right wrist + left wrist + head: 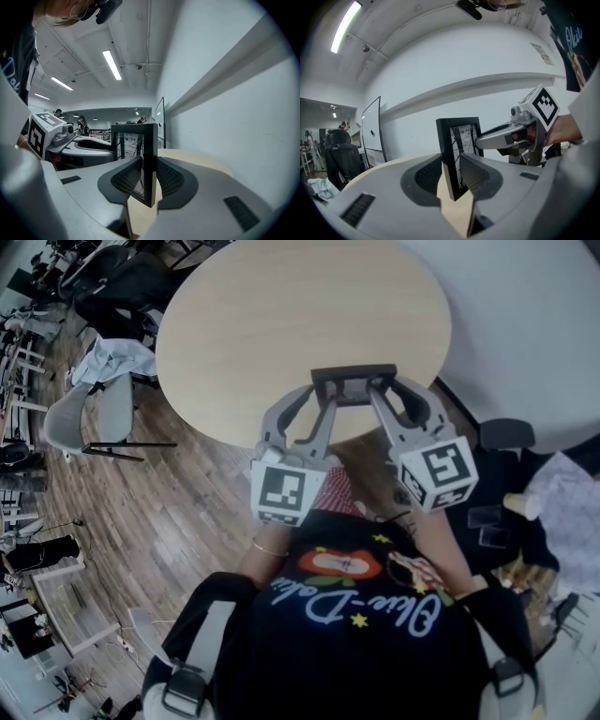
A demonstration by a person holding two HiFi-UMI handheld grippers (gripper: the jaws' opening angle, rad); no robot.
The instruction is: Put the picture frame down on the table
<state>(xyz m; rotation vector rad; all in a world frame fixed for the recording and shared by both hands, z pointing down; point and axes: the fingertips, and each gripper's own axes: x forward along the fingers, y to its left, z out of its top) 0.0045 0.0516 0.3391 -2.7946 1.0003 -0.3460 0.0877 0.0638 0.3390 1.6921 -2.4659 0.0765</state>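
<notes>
One round table [300, 324], wooden floor [187, 507]

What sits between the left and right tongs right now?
The picture frame, upright: the left tongs clamp one side edge, the right tongs the other. The head view shows it best; both gripper views confirm the grip.

Picture frame [353, 374] black; table [281, 315] pale beige; left tongs [322, 399], right tongs [382, 395] grey; cubes [278, 493] black-white squares.
</notes>
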